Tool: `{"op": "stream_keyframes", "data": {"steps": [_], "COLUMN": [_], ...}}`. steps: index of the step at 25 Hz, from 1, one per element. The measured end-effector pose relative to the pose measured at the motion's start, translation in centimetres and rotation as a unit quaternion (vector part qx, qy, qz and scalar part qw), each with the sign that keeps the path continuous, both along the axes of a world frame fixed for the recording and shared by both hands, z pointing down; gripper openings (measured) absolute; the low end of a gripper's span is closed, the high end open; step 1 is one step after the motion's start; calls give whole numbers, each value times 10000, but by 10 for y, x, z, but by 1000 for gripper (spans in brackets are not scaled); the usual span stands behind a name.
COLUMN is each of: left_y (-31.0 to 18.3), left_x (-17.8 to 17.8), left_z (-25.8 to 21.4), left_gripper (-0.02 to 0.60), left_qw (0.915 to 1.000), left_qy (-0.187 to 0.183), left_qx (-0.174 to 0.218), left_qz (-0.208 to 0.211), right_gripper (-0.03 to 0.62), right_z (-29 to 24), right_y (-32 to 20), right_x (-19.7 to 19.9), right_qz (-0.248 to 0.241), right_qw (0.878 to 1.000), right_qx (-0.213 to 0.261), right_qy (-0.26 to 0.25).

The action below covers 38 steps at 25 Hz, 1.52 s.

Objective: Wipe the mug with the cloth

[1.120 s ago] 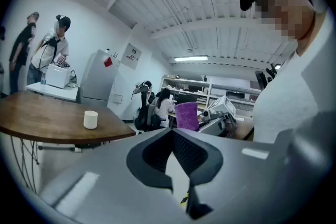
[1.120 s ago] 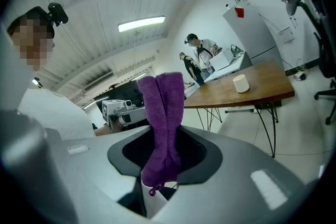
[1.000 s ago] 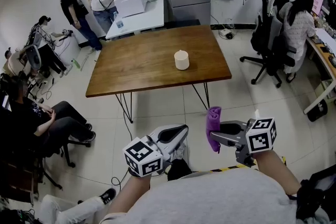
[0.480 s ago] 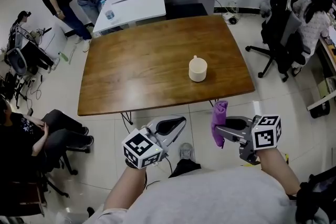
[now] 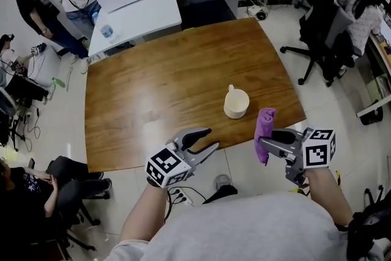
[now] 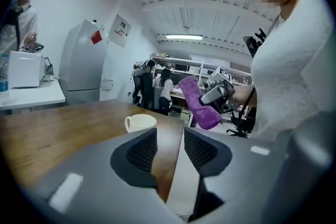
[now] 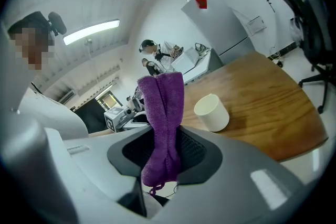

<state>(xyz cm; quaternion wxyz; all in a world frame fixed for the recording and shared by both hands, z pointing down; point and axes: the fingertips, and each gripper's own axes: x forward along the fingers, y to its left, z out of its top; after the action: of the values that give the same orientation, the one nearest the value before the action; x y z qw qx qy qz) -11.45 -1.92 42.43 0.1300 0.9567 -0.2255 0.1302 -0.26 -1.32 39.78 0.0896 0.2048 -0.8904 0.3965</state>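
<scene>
A cream mug (image 5: 236, 103) stands upright near the front edge of the wooden table (image 5: 153, 82), handle to the far side. My right gripper (image 5: 264, 143) is shut on a purple cloth (image 5: 264, 131), which hangs folded between its pads just right of the mug. In the right gripper view the cloth (image 7: 165, 118) fills the jaws, with the mug (image 7: 211, 112) beyond it. My left gripper (image 5: 204, 139) hovers at the table's front edge, left of the mug. Its jaws are opening with nothing between them, and the mug (image 6: 139, 123) lies ahead of them in the left gripper view.
A white table (image 5: 137, 6) with a white box stands behind the wooden one. People stand at the far left (image 5: 33, 0). Office chairs (image 5: 321, 15) and a seated person are at the right. A dark chair (image 5: 67, 205) is at the near left.
The table and mug have come much closer as the person walked up. The left gripper's jaws have parted. The right gripper still carries the cloth, now beside the mug.
</scene>
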Motion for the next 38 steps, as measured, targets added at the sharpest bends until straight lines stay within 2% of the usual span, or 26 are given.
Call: {"op": "stream_keyframes", "data": {"steps": [4, 9, 14, 19, 23, 28, 33, 38], "left_y": [-27, -54, -71, -94, -104, -110, -119, -119], "left_x": [3, 19, 31, 37, 42, 53, 55, 55], "left_z": [21, 50, 76, 83, 81, 86, 90, 91], "left_gripper": [167, 186, 195, 201, 202, 217, 215, 207], "left_qw": [9994, 9982, 9958, 9956, 9960, 9951, 9958, 9962], "left_qy": [-72, -251, -505, -412, -353, -387, -502, -464], "left_qx": [-204, -431, -654, -809, -795, -830, -714, -714], "left_qz": [274, 347, 395, 215, 190, 366, 271, 187], "right_gripper": [126, 126, 126, 126, 126, 126, 126, 124], "right_z": [7, 18, 52, 66, 77, 95, 104, 112], "right_y": [-23, -53, -97, -158, -192, -207, -209, -206], "right_x": [18, 38, 46, 36, 22, 4, -8, -16], "right_qz": [345, 388, 77, -140, -424, -800, -1024, -1218], "right_qw": [9993, 9990, 9986, 9976, 9971, 9934, 9891, 9843], "right_qx": [-98, -228, -466, -675, -631, -819, -1048, -1260], "right_qy": [60, 32, 247, -36, 51, 37, -144, -216]}}
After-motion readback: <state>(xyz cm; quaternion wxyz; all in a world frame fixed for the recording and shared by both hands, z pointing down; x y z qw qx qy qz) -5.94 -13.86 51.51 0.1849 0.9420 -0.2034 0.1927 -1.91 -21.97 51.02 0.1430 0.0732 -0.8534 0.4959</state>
